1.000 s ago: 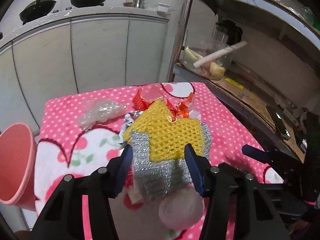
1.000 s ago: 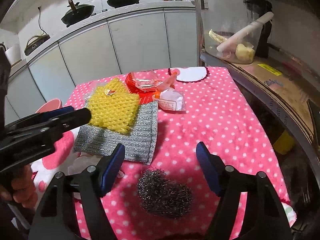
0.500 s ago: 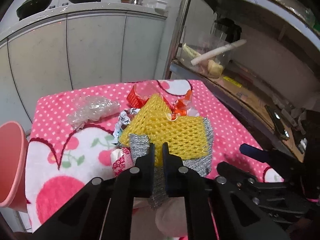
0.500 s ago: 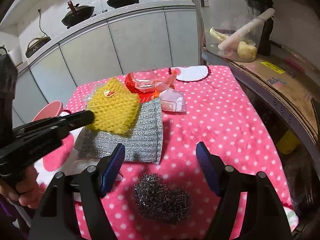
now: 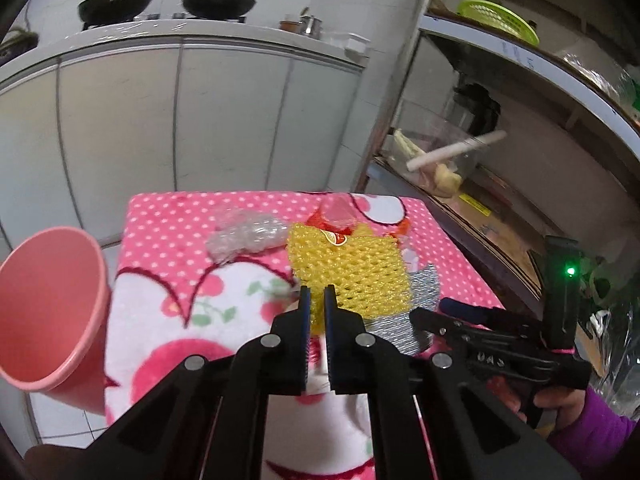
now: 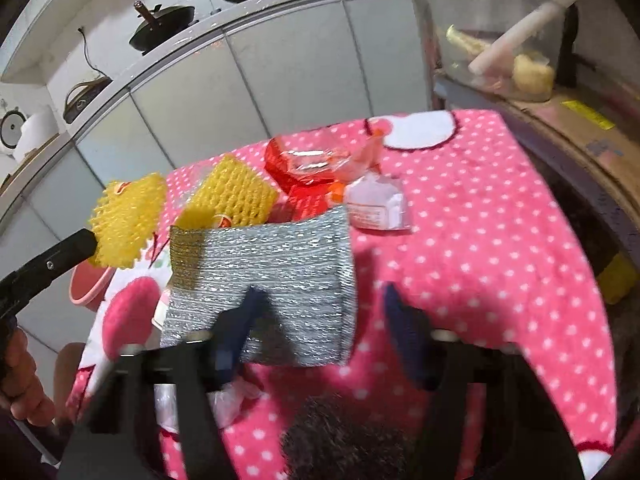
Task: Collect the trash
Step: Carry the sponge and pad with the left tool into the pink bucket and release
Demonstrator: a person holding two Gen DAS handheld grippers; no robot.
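The left hand-held gripper is pinching the edge of a yellow foam net sleeve, with its two fingers pressed almost together on it. In the right wrist view this net is hanging up in the air off the tip of that gripper, above the left side of the bench, which is wearing a pink cover with white dots. A second yellow foam net is lying on the bench, tucked partly under the far edge of a shiny silver cloth.

The right hand-held gripper is sitting low over the near end of the bench. Its blue fingers have just been closing, but they are apart and not pressing on anything. The near corner of the silver cloth is showing between them. A dark ball of steel wool is lying closer in, between the gripper's arms.

A crumpled red and clear wrapper and a small white packet are lying behind the cloth. A crumpled clear plastic bag is resting left of the net. A pink plastic bin is standing by the bench's left side.
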